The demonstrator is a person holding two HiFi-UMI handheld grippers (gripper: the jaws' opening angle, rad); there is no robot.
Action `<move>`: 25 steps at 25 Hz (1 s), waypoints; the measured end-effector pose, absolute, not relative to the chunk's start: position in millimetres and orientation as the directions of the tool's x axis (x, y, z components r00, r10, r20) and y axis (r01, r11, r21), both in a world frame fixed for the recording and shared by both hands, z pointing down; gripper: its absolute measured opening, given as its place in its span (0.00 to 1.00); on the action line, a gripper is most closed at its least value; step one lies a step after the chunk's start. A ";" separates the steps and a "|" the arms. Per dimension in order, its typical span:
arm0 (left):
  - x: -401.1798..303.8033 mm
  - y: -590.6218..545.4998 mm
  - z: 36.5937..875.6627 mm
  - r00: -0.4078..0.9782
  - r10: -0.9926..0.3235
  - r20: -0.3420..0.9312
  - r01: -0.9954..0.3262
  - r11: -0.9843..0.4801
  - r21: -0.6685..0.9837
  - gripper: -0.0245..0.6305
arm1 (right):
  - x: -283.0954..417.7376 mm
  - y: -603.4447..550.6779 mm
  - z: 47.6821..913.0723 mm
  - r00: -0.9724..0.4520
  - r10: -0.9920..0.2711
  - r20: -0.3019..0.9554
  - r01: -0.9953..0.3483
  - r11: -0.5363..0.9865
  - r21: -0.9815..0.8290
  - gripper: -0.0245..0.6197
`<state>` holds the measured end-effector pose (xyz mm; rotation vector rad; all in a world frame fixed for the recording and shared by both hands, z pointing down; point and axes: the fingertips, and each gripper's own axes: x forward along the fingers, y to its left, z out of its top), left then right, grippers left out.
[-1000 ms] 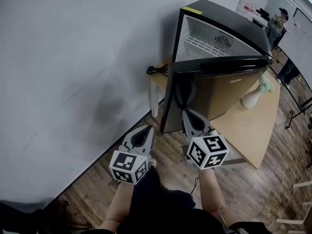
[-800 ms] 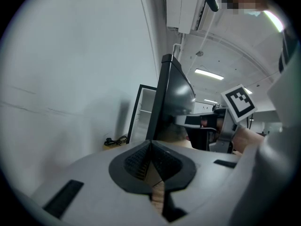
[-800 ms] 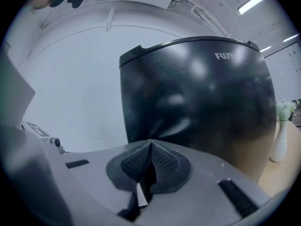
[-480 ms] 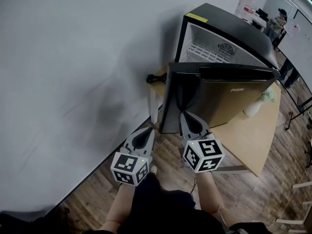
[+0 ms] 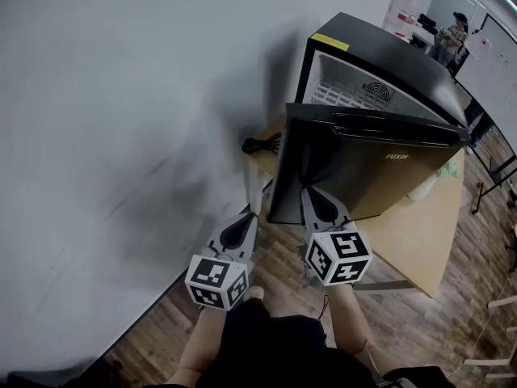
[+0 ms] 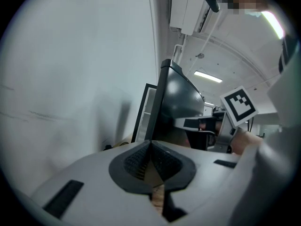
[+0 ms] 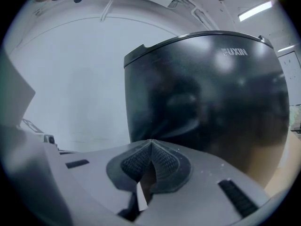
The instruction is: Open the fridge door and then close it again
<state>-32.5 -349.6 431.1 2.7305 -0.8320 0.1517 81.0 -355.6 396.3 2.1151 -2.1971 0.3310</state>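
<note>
We hold the right tool (image 5: 313,194) — closed, empty — at the near face of the half-open fridge door (image 5: 371,168), apparently to push it shut, the closed left tool (image 5: 246,219) idle alongside.

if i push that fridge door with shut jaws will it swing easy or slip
The fridge door looks stiff and is hinged at the side away from the right gripper, so it probably swings easily as one piece. Its glossy, reflective front may let the shut tips slide sideways.
</note>
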 end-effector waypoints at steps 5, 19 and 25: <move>-29.5 -369.1 431.2 0.839 -0.515 0.173 -0.543 -0.805 0.238 0.05 | 88.3 -374.5 396.8 -0.015 -0.978 0.207 -0.995 -0.005 -0.095 0.02; -19.2 -409.3 434.7 0.863 -0.478 0.166 -0.505 -0.828 0.242 0.05 | 113.3 -419.2 396.9 0.086 -0.974 0.210 -0.991 -0.106 -0.083 0.02; -20.0 -427.7 443.2 0.857 -0.484 0.175 -0.514 -0.819 0.256 0.05 | 128.8 -440.9 397.7 0.120 -0.969 0.213 -0.987 -0.139 -0.076 0.02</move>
